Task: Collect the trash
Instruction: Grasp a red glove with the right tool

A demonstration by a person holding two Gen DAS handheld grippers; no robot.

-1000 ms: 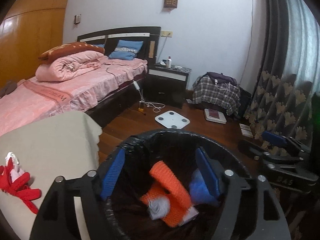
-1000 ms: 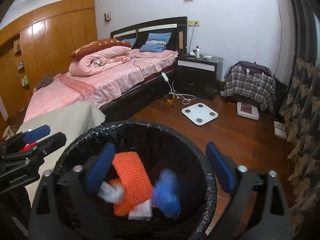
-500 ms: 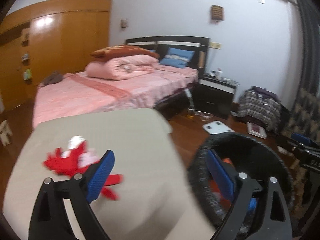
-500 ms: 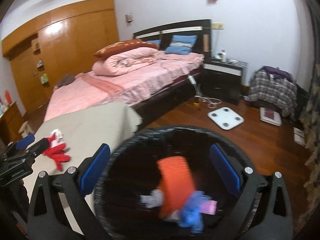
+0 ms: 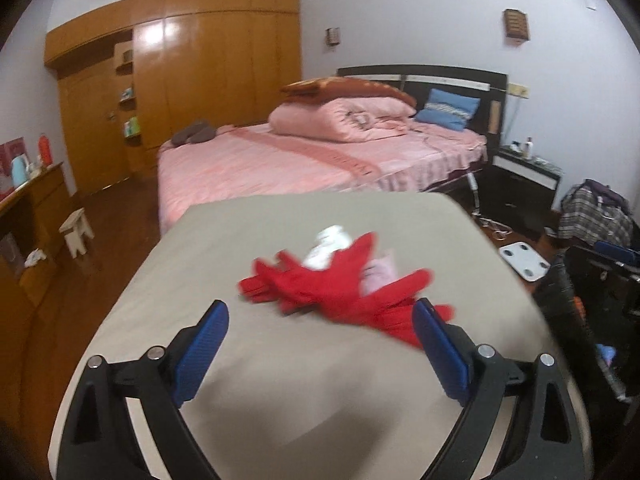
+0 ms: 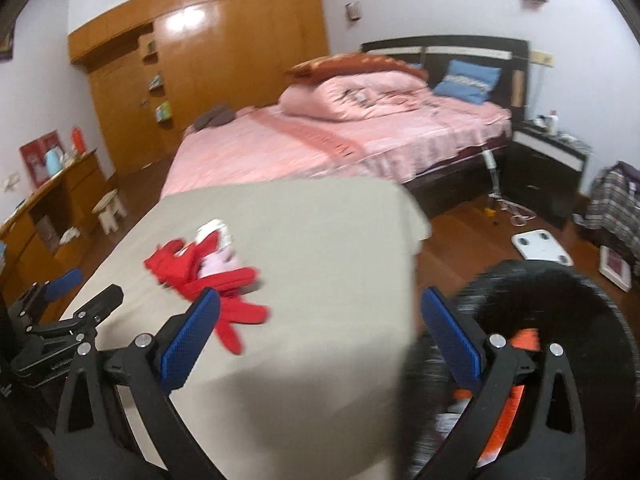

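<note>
Red gloves now lie ahead of both grippers, jaws apart and empty, the bin swung aside.

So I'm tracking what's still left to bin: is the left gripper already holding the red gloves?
No: the left gripper is open and empty, with the red gloves lying on the beige tabletop ahead.

A: Where does the left wrist view sit?
B: Low over the near edge of the bench, close, facing across it to the bed and wardrobe, with the red gloves just ahead.
A: And the right wrist view?
B: Above the bench's right edge, facing the same way, with the black bin below on its right.
A: Shared?
B: Bench top, red gloves, bed, wardrobe
</note>
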